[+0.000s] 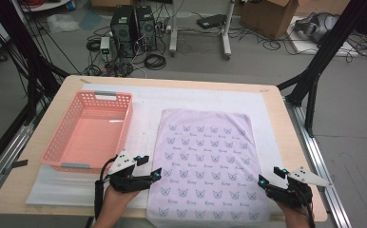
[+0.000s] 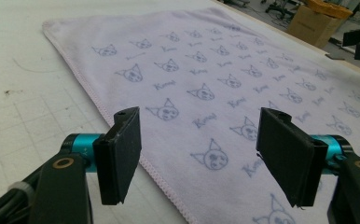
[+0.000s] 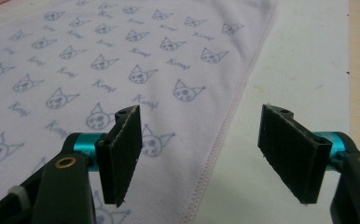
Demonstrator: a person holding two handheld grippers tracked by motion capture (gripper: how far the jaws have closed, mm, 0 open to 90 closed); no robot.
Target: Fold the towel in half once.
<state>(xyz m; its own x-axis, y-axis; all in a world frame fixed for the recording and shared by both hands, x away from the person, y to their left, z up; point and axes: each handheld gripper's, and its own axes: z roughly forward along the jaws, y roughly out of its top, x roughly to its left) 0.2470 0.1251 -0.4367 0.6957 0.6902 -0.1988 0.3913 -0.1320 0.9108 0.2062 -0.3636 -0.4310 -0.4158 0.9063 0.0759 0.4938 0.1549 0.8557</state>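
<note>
Two grippers: left gripper point(image 1: 154, 167) and right gripper point(image 1: 266, 175) both sit at the near end of the table, jaws spread wide, nothing between them.
Towel spot: the lilac towel point(image 1: 204, 159) with little cat faces lies flat on the white mat point(image 1: 148, 102), just right of the pink basket point(image 1: 66, 135); its near hem seems to hang slightly over the table edge.
Feel: looks soft, light and floppy, so I'd bet it sags the second you lift it (zero stiffness, not fragile either).
Where to grab: probably the stitched side hems near the close corners. In the left gripper view the hem point(image 2: 162, 179) runs right between the jaws, and the right gripper view shows the other hem point(image 3: 215, 149) the same way.
Slip risk: thin fabric lying flat, so a jaw likely has to scrape under the edge.
Surface: pale wooden table point(image 1: 293, 142), mat a bit scuffed.
Room: grey floor, tangled cables, two computer towers point(image 1: 133, 26), a cardboard box point(image 1: 267, 16), black frame struts point(image 1: 322, 57).
</note>
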